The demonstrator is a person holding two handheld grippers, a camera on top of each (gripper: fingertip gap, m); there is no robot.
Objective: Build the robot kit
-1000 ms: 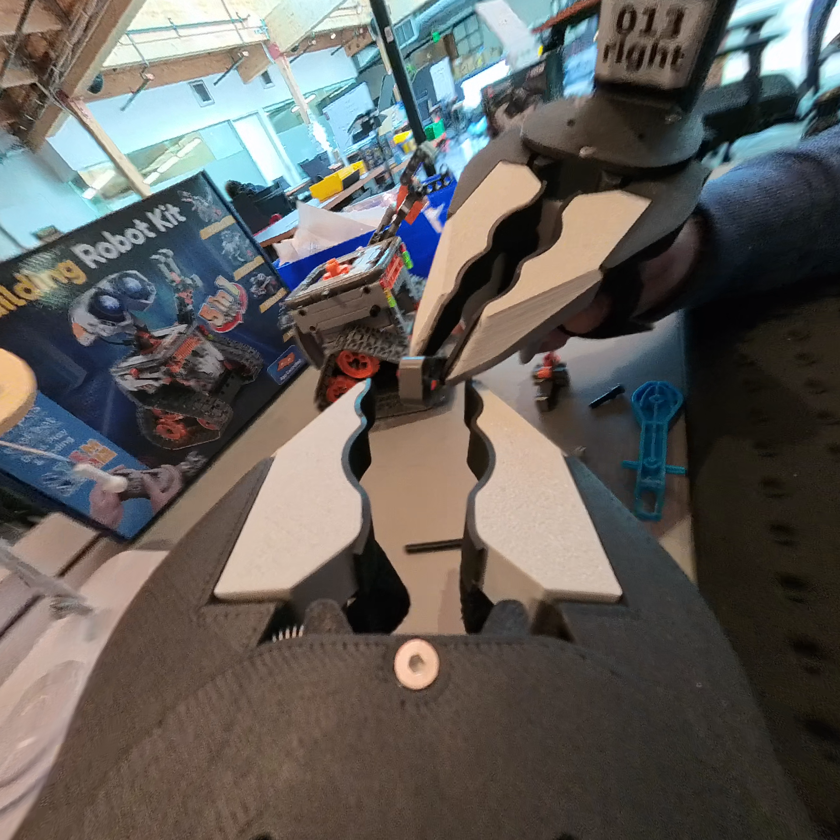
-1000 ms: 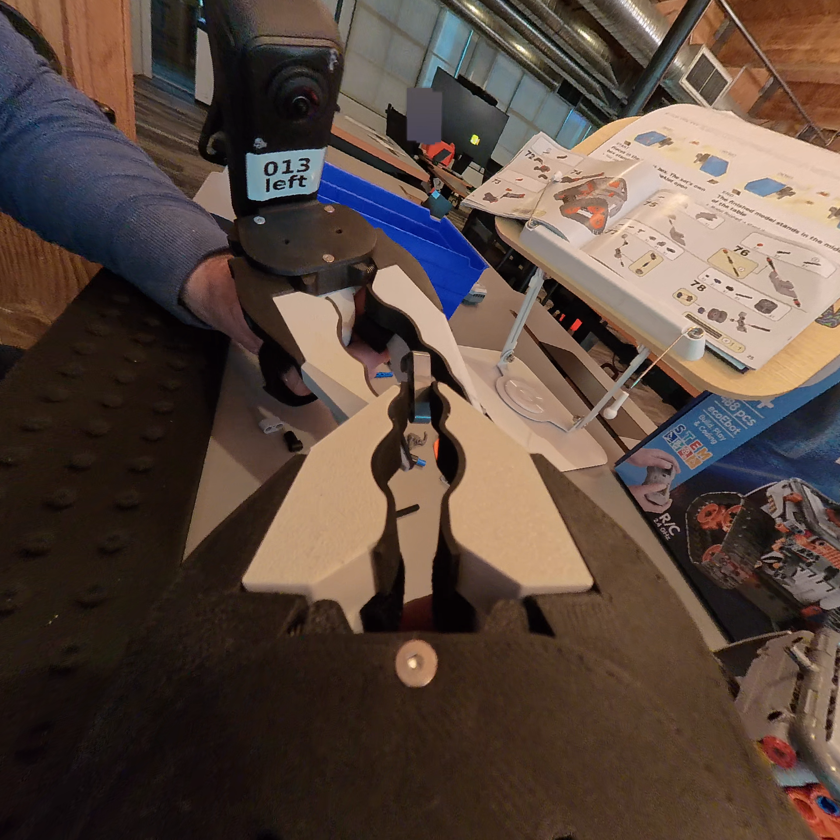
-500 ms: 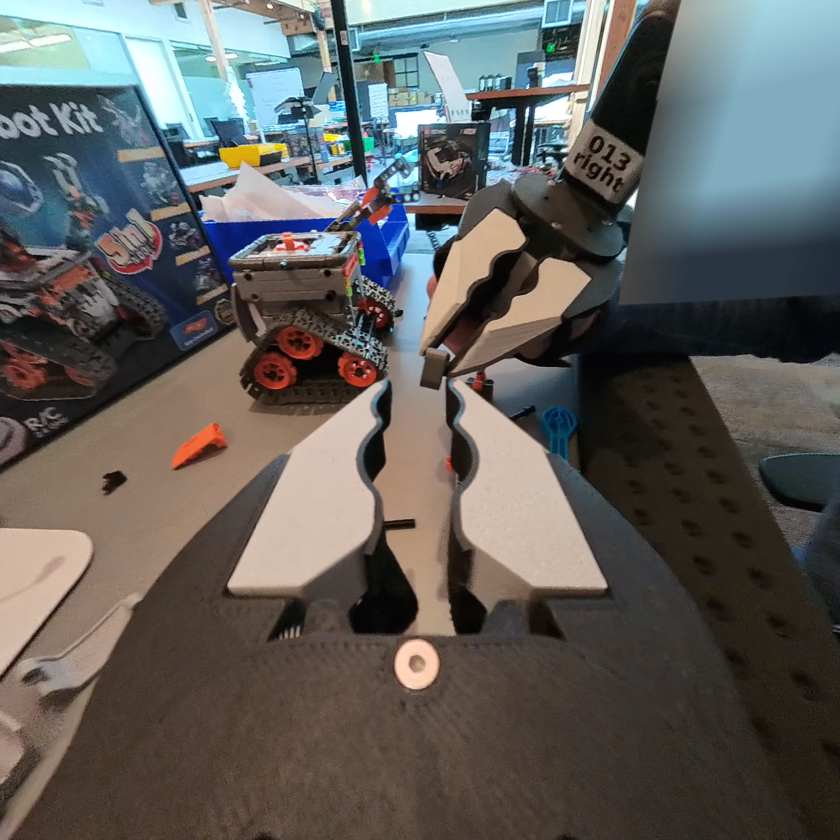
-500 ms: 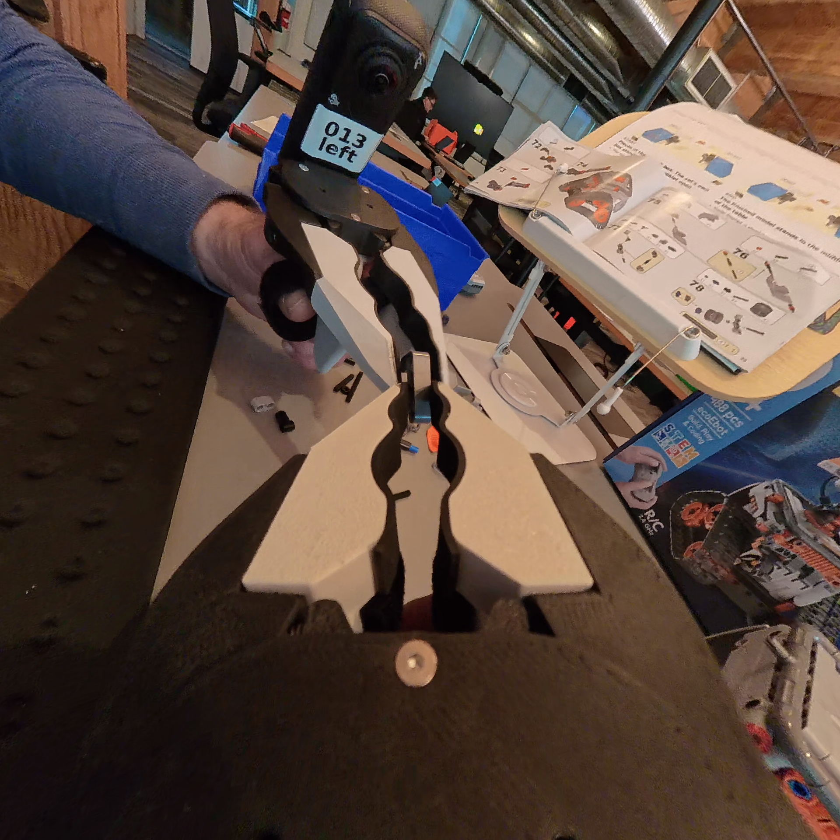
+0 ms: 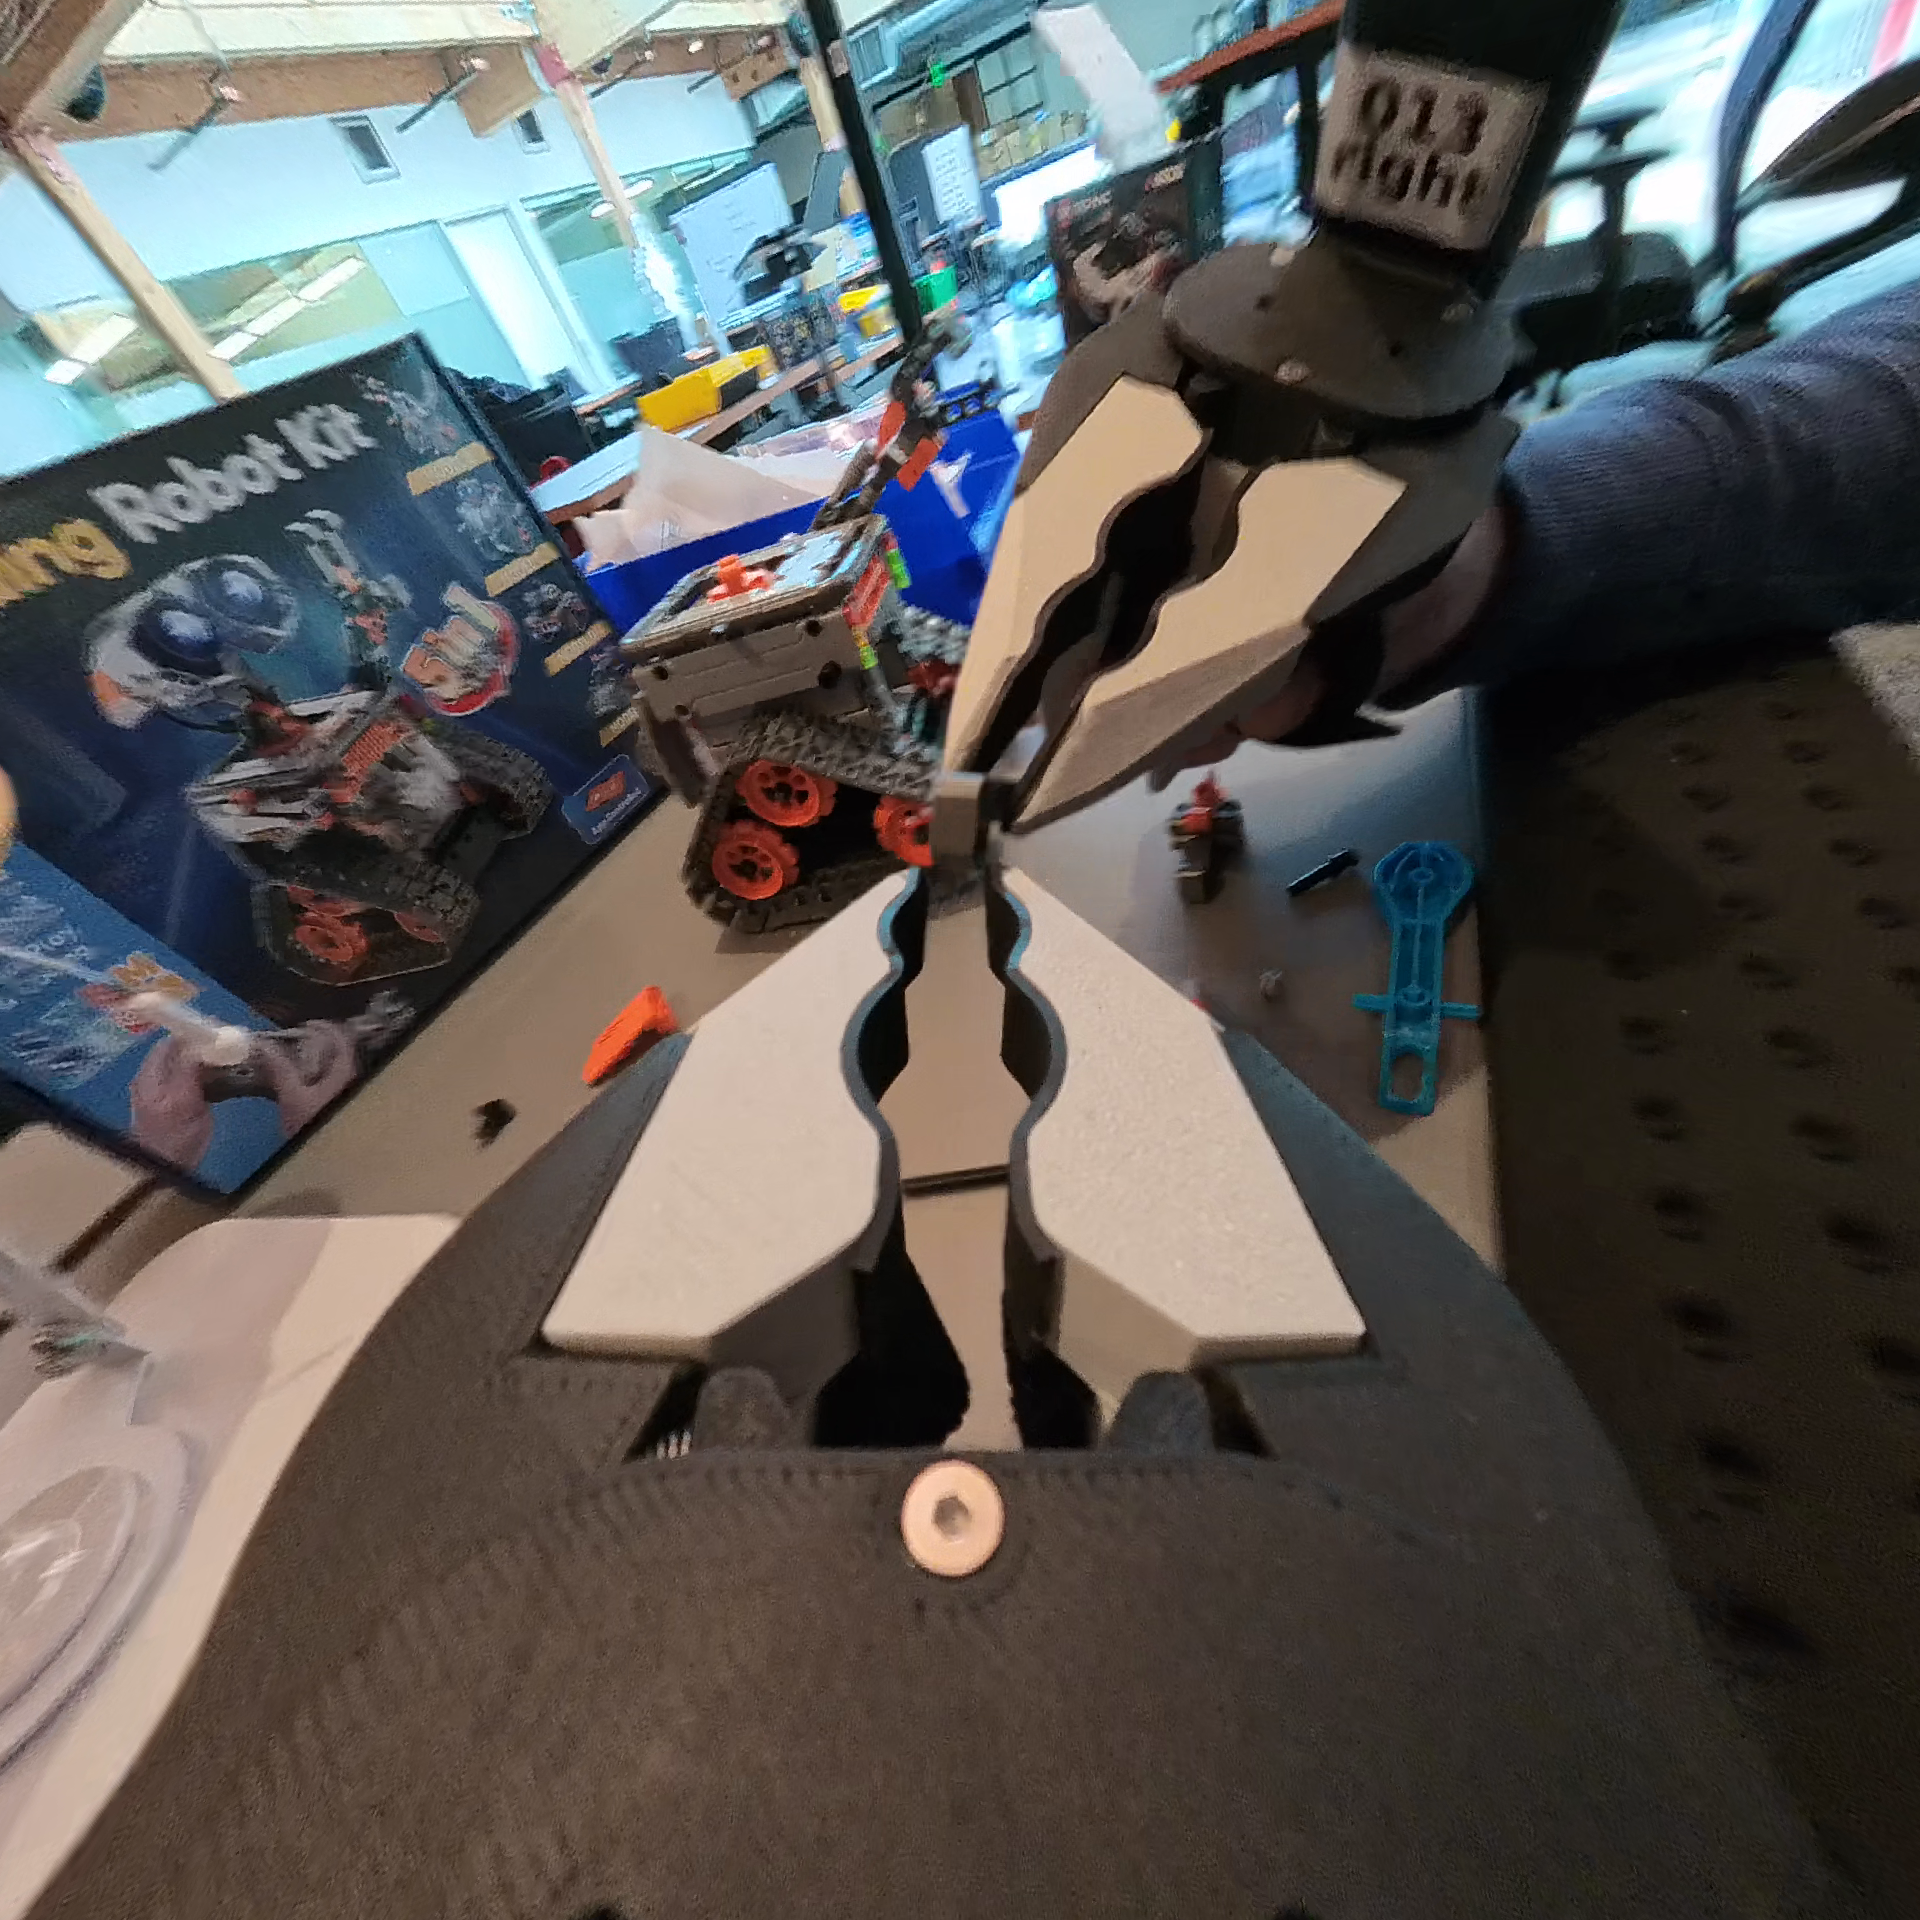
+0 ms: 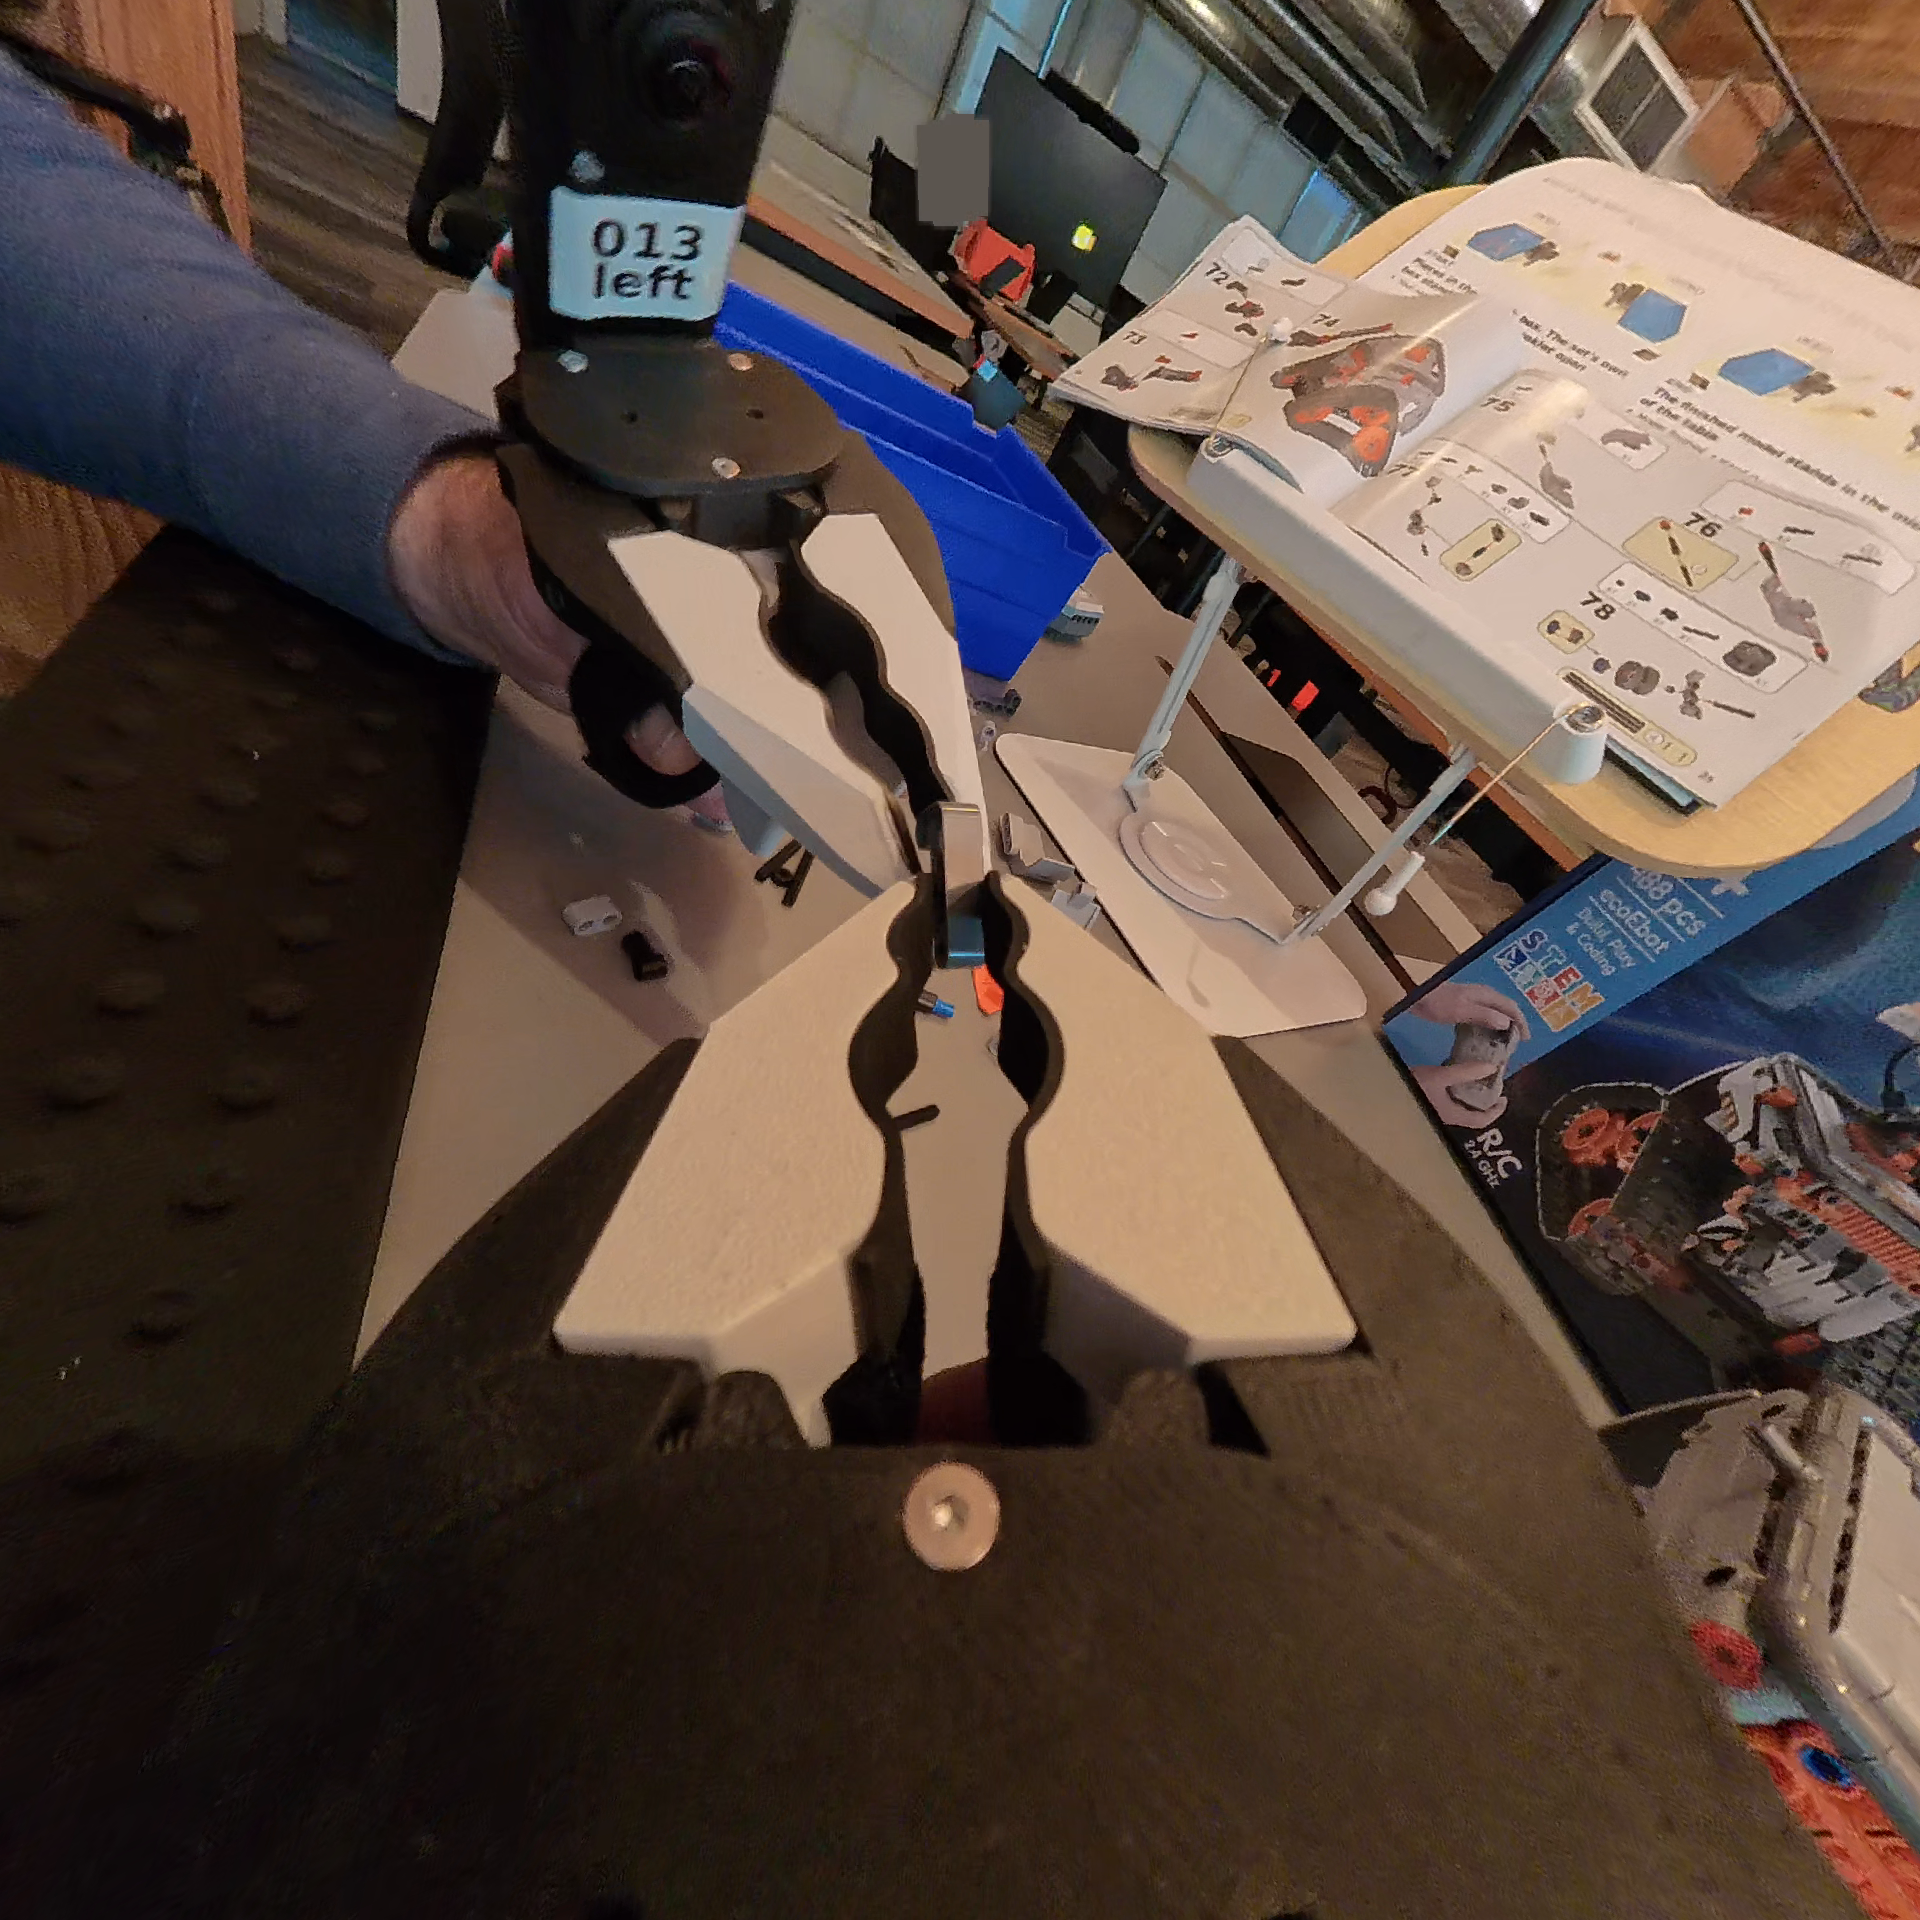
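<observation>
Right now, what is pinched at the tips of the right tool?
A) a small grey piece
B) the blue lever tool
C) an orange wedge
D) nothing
A: the right tool has its tips shut on a small grey piece, while the left tool sits just below it.

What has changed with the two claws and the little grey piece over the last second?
The left gripper closed in on the small grey piece, now pinched from both ends. The right gripper kept its grip throughout. The tracked toy robot and blue tool on the table stayed put.
</observation>
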